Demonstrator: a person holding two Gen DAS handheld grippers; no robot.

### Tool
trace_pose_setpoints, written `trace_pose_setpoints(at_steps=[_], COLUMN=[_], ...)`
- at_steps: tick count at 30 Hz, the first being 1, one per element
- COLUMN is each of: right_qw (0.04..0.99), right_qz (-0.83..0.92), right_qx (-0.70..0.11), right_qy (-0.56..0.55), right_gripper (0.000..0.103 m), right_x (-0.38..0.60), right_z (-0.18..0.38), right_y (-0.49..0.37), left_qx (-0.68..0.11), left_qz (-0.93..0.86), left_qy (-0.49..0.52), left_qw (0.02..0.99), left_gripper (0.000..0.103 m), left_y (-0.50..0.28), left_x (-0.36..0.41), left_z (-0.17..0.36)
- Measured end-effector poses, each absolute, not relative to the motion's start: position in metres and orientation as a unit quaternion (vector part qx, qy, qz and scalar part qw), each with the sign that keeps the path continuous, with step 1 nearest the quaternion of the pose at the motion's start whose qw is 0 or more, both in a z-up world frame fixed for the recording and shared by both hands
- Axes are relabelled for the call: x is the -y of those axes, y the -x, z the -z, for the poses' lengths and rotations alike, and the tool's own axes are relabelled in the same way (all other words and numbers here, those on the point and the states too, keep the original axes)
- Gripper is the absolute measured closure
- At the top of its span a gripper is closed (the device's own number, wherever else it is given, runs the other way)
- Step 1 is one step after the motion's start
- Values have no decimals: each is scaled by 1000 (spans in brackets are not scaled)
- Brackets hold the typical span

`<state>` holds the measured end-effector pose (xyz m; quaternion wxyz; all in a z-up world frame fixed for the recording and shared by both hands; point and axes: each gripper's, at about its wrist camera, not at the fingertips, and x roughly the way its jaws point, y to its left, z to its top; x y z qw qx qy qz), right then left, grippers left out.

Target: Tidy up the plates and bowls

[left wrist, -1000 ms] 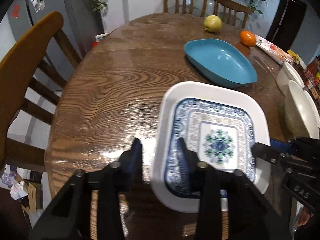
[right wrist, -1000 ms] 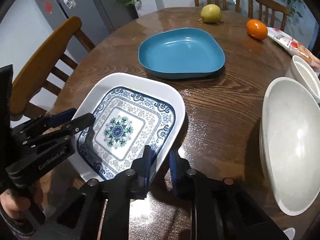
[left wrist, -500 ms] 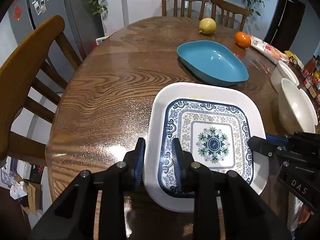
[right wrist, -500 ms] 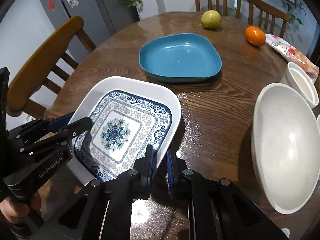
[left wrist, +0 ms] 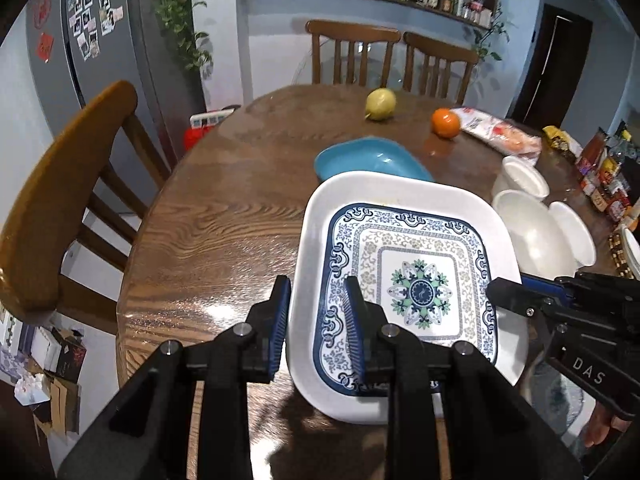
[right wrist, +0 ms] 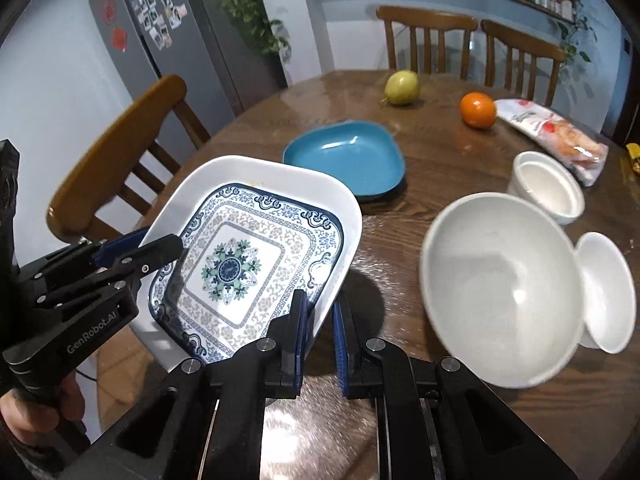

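Observation:
A white square plate with a blue floral pattern [left wrist: 420, 292] [right wrist: 232, 268] hangs above the round wooden table [left wrist: 224, 216], held from both sides. My left gripper [left wrist: 316, 292] [right wrist: 160, 246] is shut on the plate's left rim. My right gripper [right wrist: 320, 308] [left wrist: 504, 288] is shut on its right rim. Behind the plate a blue dish [left wrist: 368, 160] [right wrist: 344, 156] lies on the table, with the plate's far edge covering part of it. To the right sit a large white bowl [right wrist: 500, 284] [left wrist: 532, 236], a small white bowl [right wrist: 604, 288] and a white ramekin [right wrist: 544, 186].
A pear [right wrist: 402, 87], an orange [right wrist: 478, 110] and a snack packet [right wrist: 552, 136] lie at the table's far side. Wooden chairs stand at the left [left wrist: 60, 200] and behind the table [left wrist: 352, 52]. Bottles and packets crowd the right edge [left wrist: 604, 176].
Both grippers have risen with the plate, which has left the tabletop. The views have tipped up, so the far wall and shelf now show.

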<state>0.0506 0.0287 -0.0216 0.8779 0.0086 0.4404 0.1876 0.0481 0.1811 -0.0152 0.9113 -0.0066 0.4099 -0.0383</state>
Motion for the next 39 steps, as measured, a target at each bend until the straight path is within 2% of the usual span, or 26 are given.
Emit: trace_pose_setpoints(at_steps=[8, 24, 39], right_qw=[890, 897, 880], right_qz=[-174, -144, -133], right_qx=[-421, -416, -452], right_qy=[-22, -42, -52], right_gripper=[89, 89, 89], right_x=[7, 85, 129], right_z=[4, -2, 23], right_y=[-22, 26, 57], left_qx=[-391, -393, -424], left_qz=[62, 105, 121], left_qy=[-7, -27, -35], left_qw=[918, 913, 897], left_gripper=[79, 79, 79], left_y=[-23, 15, 42], left_x=[-146, -69, -22], left_z=[-2, -5, 16])
